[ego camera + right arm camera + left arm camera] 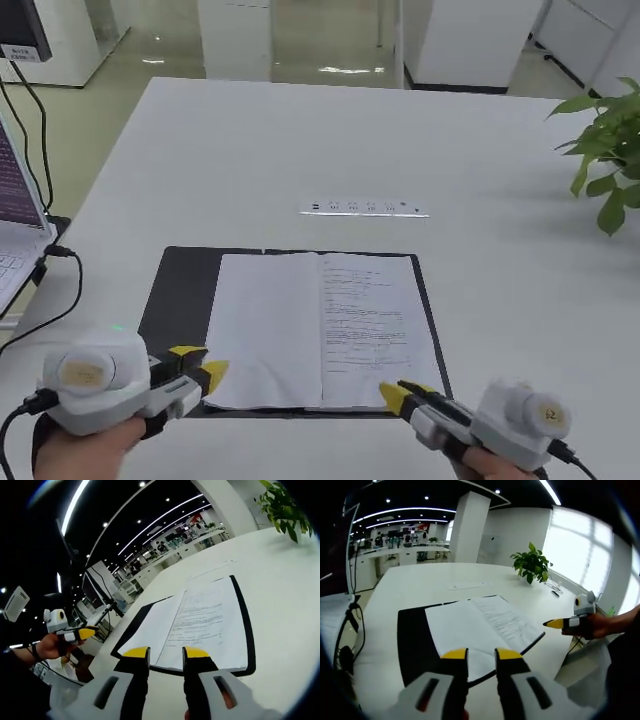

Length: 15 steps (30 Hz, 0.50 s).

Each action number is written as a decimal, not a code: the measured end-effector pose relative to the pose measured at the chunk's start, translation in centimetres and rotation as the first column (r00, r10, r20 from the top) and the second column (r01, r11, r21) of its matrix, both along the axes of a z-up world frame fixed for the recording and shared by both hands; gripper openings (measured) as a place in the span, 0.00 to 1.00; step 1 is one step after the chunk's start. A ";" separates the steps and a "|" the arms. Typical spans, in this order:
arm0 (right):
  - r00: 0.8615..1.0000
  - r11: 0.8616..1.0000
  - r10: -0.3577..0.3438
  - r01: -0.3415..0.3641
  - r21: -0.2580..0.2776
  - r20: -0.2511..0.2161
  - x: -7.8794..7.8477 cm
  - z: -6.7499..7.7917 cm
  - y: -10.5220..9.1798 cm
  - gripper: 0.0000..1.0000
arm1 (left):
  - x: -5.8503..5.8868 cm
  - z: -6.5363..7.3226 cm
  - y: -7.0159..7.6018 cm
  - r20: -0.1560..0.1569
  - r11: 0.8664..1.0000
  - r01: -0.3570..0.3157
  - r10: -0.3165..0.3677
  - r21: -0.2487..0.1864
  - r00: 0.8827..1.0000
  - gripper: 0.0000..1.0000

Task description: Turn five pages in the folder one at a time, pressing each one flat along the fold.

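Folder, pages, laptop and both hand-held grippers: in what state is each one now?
folder, open, lying flat
pages, flat, none lifted
laptop, open, screen lit
left hand-held gripper, open, empty
right hand-held gripper, open, empty

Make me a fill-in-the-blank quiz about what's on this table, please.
The folder lies ____ on the table. Its printed page is on the ____ side. The left gripper and right gripper have fingers tipped in ____.
Missing words: open, right, yellow.
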State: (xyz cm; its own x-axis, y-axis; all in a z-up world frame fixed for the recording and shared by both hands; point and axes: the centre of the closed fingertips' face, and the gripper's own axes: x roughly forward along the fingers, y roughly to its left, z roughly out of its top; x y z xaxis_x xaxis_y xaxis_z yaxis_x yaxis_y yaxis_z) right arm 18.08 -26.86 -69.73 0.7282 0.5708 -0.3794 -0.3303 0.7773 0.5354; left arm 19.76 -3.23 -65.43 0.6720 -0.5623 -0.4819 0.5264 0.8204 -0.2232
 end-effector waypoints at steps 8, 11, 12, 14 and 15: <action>0.998 1.000 0.002 0.000 -0.023 0.066 -0.2 2.1 -1.6 0.30 | -0.8 1.4 0.7 0.018 1.000 -0.012 0.012 0.015 1.000 0.28; 0.997 1.000 0.005 -0.003 -0.030 0.078 -0.4 2.6 -2.0 0.33 | -0.9 1.7 1.0 0.026 1.000 -0.015 0.014 0.028 1.000 0.29; 0.996 1.000 0.009 -0.007 -0.030 0.086 -0.6 2.9 -2.1 0.35 | -0.9 1.7 1.0 0.027 0.999 -0.016 0.015 0.028 1.000 0.30; 0.995 1.000 0.013 -0.010 -0.029 0.097 -0.9 3.3 -2.2 0.38 | -1.3 2.2 1.1 0.031 0.999 -0.018 0.018 0.026 0.999 0.31; 0.995 0.999 0.014 -0.011 -0.031 0.103 -1.0 3.4 -2.3 0.39 | -1.5 2.4 1.1 0.033 0.999 -0.019 0.019 0.026 0.999 0.32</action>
State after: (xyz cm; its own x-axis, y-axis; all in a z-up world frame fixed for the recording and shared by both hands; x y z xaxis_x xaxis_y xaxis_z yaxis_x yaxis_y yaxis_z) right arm 17.05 -29.17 -66.31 0.7570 0.5696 -0.3201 -0.3923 0.7880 0.4745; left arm 18.23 -2.15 -63.05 0.6979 -0.5367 -0.4742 0.5173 0.8357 -0.1846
